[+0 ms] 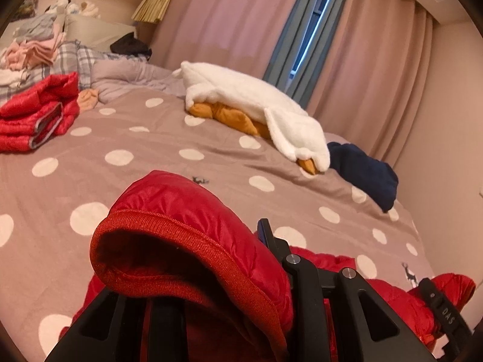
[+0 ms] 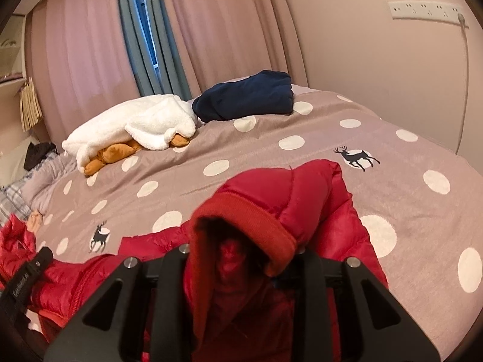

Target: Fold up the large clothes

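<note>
Both grippers hold sleeve cuffs of the red down jacket [image 2: 314, 211], which lies on the near part of the bed [image 2: 407, 157]. The left gripper [image 1: 229, 271] has its fingers nearly closed on one ribbed cuff [image 1: 169, 250]; the right gripper [image 2: 241, 274] pinches the other cuff [image 2: 253, 220] (fingertips mostly buried in fabric). A folded red jacket [image 1: 36, 114] sits near the bed's far left edge, a white fleece [image 1: 250, 102] and navy garment [image 1: 362, 172] along the curtain-side edge.
</note>
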The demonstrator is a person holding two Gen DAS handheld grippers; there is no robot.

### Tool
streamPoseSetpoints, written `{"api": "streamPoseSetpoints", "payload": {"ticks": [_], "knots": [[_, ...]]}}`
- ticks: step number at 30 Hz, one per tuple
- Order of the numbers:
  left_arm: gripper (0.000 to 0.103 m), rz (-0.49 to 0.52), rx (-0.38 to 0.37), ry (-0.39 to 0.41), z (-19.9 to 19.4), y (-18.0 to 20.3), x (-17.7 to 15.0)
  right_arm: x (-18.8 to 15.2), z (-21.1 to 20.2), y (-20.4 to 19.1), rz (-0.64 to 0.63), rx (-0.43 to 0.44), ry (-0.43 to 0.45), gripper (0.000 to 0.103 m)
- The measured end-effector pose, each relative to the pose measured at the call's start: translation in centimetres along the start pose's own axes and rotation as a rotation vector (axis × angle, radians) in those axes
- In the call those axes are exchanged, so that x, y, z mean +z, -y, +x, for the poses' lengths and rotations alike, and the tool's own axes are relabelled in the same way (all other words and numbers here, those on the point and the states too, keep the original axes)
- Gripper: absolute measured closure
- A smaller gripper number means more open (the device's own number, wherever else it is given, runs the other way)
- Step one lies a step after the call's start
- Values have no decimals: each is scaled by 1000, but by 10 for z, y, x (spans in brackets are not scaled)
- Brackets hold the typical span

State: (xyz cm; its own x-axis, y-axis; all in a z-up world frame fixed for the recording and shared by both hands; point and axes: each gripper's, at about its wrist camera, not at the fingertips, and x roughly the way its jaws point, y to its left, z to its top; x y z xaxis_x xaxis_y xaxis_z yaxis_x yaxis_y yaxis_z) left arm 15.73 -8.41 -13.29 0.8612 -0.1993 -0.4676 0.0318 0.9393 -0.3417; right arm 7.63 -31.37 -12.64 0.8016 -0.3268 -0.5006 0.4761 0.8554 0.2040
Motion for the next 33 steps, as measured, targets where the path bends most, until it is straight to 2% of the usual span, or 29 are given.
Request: {"api": "streamPoseSetpoints", "payload": {"ticks": [8, 15, 33], "knots": [[79, 54, 20, -35, 15, 4, -11, -7, 17, 14, 61, 21, -49, 72], [79, 0, 7, -75, 27, -7, -14, -12, 24, 13, 46, 16, -61, 69], [79, 27, 30, -74, 30, -3, -17, -14, 26, 17, 59, 6, -72, 66]]}}
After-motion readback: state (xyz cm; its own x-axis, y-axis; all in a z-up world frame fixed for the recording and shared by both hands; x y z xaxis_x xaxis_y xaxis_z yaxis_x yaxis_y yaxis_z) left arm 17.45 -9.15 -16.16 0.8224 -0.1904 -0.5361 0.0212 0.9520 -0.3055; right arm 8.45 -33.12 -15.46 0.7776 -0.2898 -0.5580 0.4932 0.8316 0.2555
